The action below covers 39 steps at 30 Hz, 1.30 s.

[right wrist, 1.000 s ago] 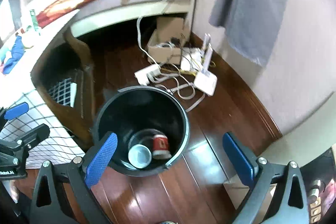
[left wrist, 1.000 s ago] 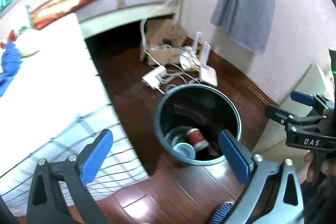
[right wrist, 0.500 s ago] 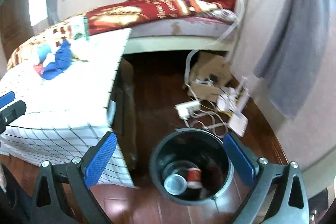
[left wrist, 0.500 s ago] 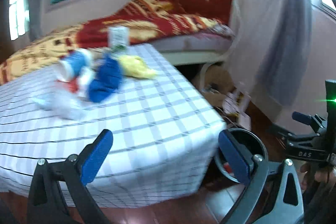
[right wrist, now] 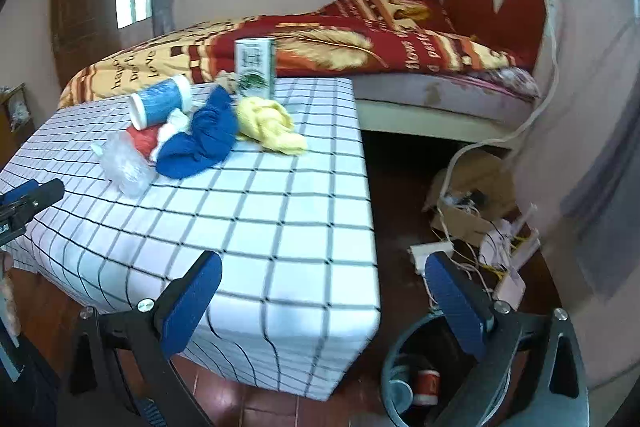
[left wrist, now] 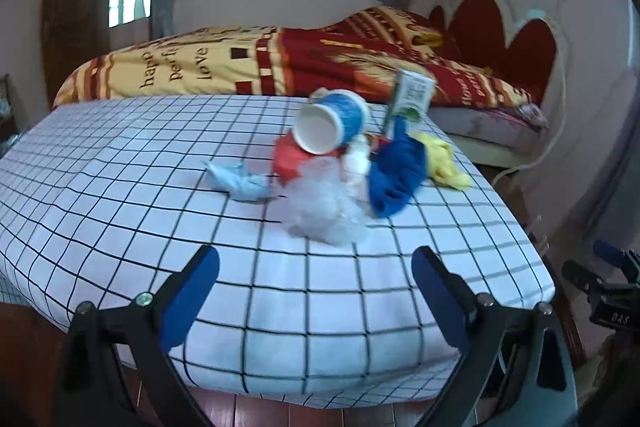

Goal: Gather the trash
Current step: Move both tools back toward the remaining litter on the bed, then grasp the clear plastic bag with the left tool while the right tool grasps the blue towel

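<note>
Both grippers empty, jaws spread wide, held short of the table's near edge; reads as a pause between pickups, lined up for the next item

Left gripper (left wrist: 316,293) points straight at the trash pile, so the next grab likely falls to it. Right gripper (right wrist: 324,301) sits at the table's corner, partly over the trash bin (right wrist: 386,373) on the floor; probably kept near the drop point

Trash, all clustered toward the far right of the table:
- blue paper cup (left wrist: 332,125) on its side, mouth toward the left camera, propped on top of the heap
- crumpled clear plastic (left wrist: 322,209), nearest item to the left gripper, likely the easiest first grab; soft, will squash
- red wrapper (left wrist: 286,157) under the cup
- pale blue crumpled scrap (left wrist: 238,181), a little apart to the left
- blue cloth (left wrist: 394,171) and yellow cloth (left wrist: 444,161) touching, at the right side
- green and white carton (right wrist: 255,67) upright behind the heap, near the far edge

Bin already holds at least 2 items: a red cup (right wrist: 426,383) and a pale cup (right wrist: 398,391). Task looks partly done, most of the pile still on the table

Surface: table (left wrist: 120,187) under a white cloth with a black grid, draped over the edges. Dark red wood floor

Room: bedroom. Bed (right wrist: 360,43) with red and yellow quilt just behind the table, red scalloped headboard (right wrist: 492,3), windows on the back wall. Cardboard box (right wrist: 472,195) and tangled cables by the wall beyond the bin; a snag risk if the right gripper swings wide
</note>
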### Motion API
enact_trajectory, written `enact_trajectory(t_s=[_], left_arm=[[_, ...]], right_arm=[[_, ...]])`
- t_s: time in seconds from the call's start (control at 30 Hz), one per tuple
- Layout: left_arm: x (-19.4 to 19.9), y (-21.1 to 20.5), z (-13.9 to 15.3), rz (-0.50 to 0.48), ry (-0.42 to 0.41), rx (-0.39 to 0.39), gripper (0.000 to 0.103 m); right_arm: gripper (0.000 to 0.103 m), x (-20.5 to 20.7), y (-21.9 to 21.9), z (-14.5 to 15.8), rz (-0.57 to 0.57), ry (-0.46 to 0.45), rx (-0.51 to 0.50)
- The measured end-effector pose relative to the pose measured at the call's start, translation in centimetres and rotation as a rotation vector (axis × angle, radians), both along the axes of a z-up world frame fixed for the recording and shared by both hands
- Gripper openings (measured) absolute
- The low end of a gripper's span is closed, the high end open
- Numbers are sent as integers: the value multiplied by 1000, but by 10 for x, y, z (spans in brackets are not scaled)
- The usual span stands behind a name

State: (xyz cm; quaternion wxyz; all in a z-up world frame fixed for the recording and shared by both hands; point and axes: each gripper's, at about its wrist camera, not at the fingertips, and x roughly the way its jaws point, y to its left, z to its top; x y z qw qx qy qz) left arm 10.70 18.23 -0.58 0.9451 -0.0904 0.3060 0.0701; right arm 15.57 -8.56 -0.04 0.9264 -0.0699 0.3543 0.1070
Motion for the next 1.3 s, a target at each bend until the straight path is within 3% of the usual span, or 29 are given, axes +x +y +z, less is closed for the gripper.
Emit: enact_trajectory(t_s=[0.5, 0.63, 0.73, 0.87, 1.0, 1.1, 1.13, 1.2, 1.3], left_arm=[[63, 16, -30, -12, 81, -30, 90], [78, 19, -37, -34, 102, -67, 69], [80, 23, -35, -55, 91, -100, 31], [71, 30, -26, -40, 62, -59, 19], [68, 39, -25, -17, 58, -47, 16], [66, 43, -28, -9, 64, -52, 14], [67, 44, -28, -9, 63, -51, 14], [66, 42, -28, -14, 60, -49, 12], [64, 39, -26, -22, 49, -51, 9]], right_arm=[[103, 78, 61, -14, 123, 32, 64], [103, 104, 80, -22, 153, 56, 94], [102, 119, 97, -29, 183, 79, 112], [87, 137, 119, -36, 223, 110, 131], [83, 158, 134, -46, 224, 141, 135], [75, 171, 140, -54, 219, 174, 143], [66, 175, 142, -57, 219, 187, 146], [35, 177, 144, -61, 235, 211, 162], [25, 166, 142, -58, 260, 194, 167]])
